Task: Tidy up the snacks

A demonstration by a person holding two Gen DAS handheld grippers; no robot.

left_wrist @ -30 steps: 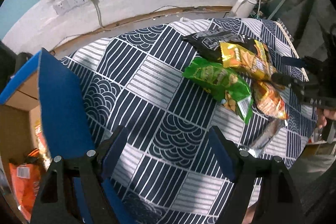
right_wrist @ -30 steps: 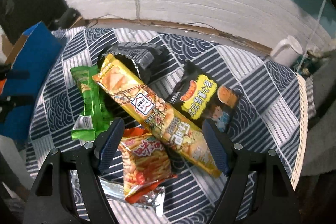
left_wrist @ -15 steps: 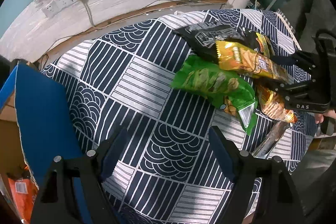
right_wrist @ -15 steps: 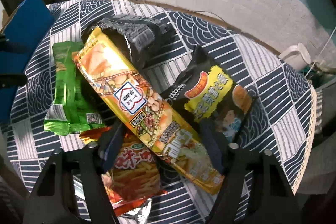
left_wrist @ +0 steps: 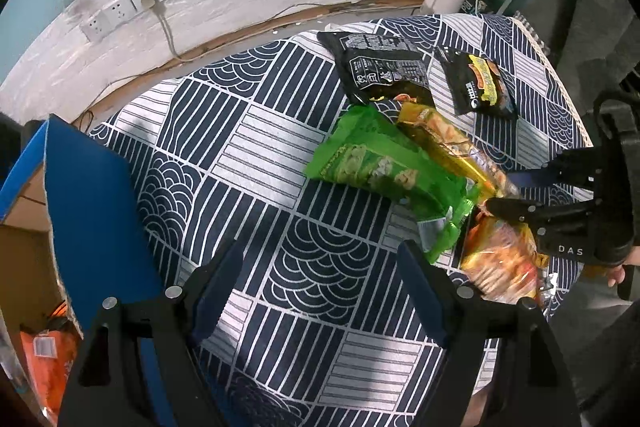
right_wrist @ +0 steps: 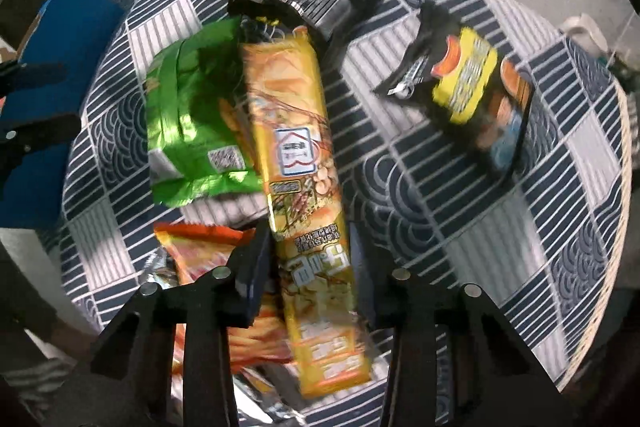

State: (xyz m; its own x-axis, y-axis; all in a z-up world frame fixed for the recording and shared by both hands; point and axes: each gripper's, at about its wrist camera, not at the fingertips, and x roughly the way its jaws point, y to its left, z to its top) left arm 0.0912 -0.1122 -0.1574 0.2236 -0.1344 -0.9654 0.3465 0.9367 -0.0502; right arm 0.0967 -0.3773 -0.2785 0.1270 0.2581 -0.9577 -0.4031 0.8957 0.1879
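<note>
Clamping the long yellow snack pack (right_wrist: 298, 163) between its fingers, right gripper (right_wrist: 312, 267), green bag (right_wrist: 192, 131) just left of it, orange bag (right_wrist: 200, 251) under its left finger, left gripper (left_wrist: 320, 291) spread wide over bare tablecloth (left_wrist: 256, 163).

Five snack packets (right_wrist: 294, 163), two claws (right_wrist: 310, 259), one blue box (left_wrist: 92, 211).

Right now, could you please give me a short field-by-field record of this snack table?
surface: round table, navy patterned cloth
right claw: closed on long yellow snack pack
left claw: open, empty, over the cloth
loose snacks: green bag, orange bag, two black bags
container: blue box, left side
</note>
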